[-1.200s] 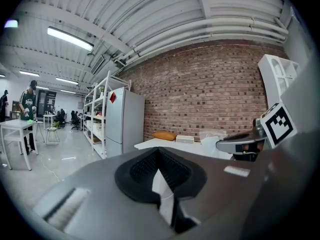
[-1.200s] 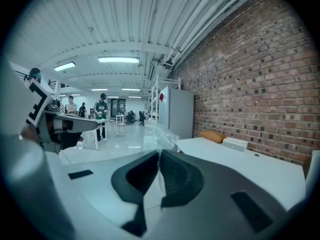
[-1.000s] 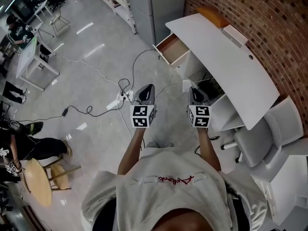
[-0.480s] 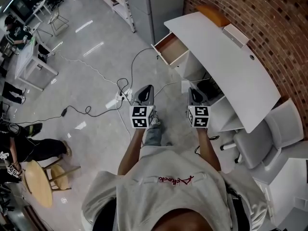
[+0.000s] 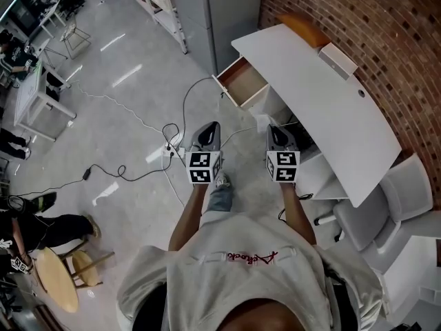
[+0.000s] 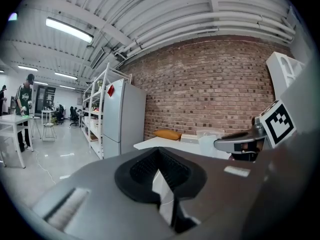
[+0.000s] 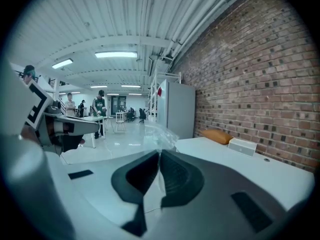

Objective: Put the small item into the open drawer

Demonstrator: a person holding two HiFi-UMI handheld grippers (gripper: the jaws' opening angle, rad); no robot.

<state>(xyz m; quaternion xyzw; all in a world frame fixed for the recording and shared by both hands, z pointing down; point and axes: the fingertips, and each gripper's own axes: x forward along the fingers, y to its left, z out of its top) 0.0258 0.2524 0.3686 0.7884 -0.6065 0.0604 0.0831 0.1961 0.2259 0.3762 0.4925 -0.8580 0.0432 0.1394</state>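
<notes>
Only partway there by the look of it: got the small crinkly clear plastic packet point(image 7: 159, 133) pinched in the right tongs point(image 7: 159, 155), clamped shut on it with plastic poking up past the tips, and got the left tongs point(image 6: 158, 153) closed tight on nothing. Standing on the grey floor point(image 5: 138, 116) well short of the open brown-lined drawer point(image 5: 242, 81) sticking out under the white worktop point(image 5: 324, 95), so probably need to walk over, reach above the drawer and let go.
</notes>
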